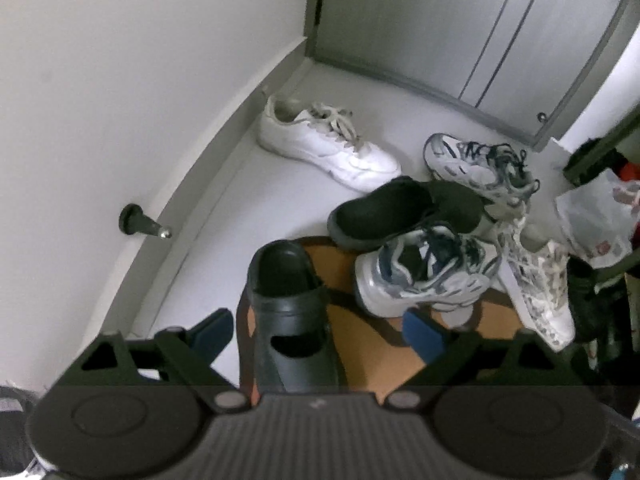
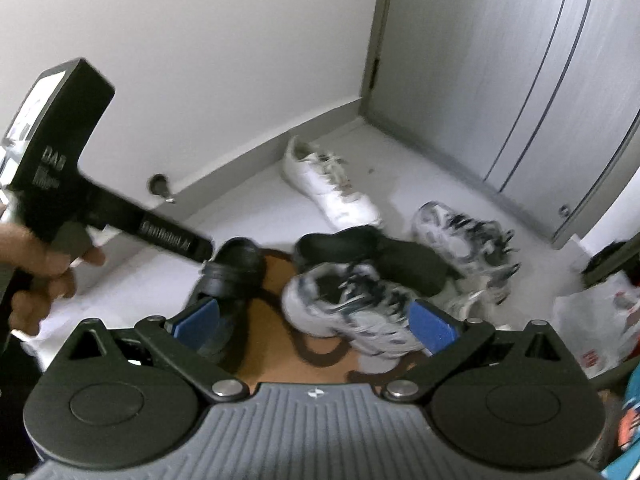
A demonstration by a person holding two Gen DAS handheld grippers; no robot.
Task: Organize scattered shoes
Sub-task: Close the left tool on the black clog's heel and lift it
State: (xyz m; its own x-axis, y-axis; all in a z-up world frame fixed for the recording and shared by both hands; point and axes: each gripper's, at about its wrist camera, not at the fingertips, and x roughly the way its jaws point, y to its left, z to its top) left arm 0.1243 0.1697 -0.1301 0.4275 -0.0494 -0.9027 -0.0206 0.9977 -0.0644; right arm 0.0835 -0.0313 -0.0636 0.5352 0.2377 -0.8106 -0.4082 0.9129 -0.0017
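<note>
The scattered shoes lie on a pale floor [image 1: 280, 200] in the corner between a white wall and a grey door [image 1: 420, 20]. A black clog [image 1: 288, 304] lies on an orange mat [image 1: 360, 344], its heel end pointing away from the left wrist camera and its body between the blue pads of the left hand-held gripper [image 1: 319, 330], whose jaws stand wide apart; no pad is seen touching the clog. Just beside it on the mat, a white and navy trainer [image 1: 428, 276] leans against a black slip-on shoe [image 1: 396, 212]. Behind those, a second white and navy trainer [image 1: 480, 164] lies toward the door. A patterned white sneaker [image 1: 540, 292] lies at the right edge of the pile. Well apart from the heap, a plain white sneaker [image 1: 328, 140] rests alone along the grey skirting, near a black door stop [image 1: 140, 222] fixed to the wall. A white plastic bag [image 1: 596, 216] sits at the far right.

The right hand-held gripper [image 2: 316, 322] hovers above the mat with jaws wide and nothing between them. In its view a bare hand [image 2: 40, 276] grips the handle of the left device
</note>
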